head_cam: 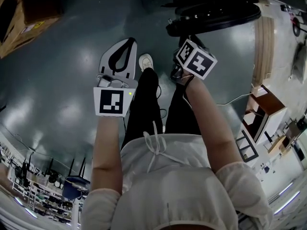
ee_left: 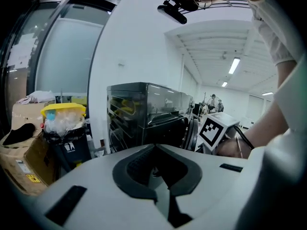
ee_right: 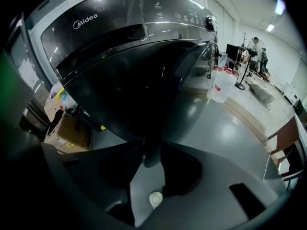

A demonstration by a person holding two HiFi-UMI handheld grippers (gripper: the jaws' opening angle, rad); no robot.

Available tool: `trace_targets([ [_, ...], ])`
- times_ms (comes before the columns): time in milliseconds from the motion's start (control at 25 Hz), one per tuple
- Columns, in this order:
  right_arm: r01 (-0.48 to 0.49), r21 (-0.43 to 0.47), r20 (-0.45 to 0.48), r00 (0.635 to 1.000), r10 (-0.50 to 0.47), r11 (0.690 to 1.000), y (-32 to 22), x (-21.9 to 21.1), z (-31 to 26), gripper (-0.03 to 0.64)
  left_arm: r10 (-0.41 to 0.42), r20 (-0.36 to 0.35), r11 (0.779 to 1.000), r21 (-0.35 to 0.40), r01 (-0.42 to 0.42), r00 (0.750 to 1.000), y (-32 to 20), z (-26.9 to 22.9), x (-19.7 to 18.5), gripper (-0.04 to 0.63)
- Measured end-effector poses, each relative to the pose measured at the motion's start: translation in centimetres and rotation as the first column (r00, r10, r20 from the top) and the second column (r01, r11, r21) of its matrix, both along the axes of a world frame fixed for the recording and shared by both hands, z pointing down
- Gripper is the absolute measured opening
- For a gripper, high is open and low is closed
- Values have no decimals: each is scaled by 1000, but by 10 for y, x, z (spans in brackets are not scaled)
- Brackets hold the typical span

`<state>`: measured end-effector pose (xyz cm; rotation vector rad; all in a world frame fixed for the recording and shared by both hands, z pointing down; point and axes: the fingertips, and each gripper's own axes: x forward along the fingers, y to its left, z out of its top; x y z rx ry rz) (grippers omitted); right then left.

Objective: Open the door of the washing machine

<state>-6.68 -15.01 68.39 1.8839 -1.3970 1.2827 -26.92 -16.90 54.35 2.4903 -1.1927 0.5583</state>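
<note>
- Right claw (ee_right: 152, 150) pinches the lower edge of the door (ee_right: 158, 80), jaws nearly together.
- That door stands ajar on the front of the dark washing machine (ee_right: 120, 18), above the grey floor (ee_right: 230, 128).
- Left claw (ee_left: 156, 146) is pressed together, empty, apart from the door.

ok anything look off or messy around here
Only the bin beside the washing machine: clear bags bulge out of it, so its yellow lid sits raised, not closed. Nothing looks spilled or broken.
</note>
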Motion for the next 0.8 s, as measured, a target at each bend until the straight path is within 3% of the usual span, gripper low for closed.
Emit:
trace_targets([
  [320, -41, -33, 167, 985, 46, 999, 39, 21, 6, 117, 67, 25, 998, -1, -67, 997, 10, 0, 38, 21],
  [800, 3, -97, 140, 990, 10, 995, 112, 75, 4, 92, 181, 33, 983, -20, -181, 983, 51, -4, 116, 21],
])
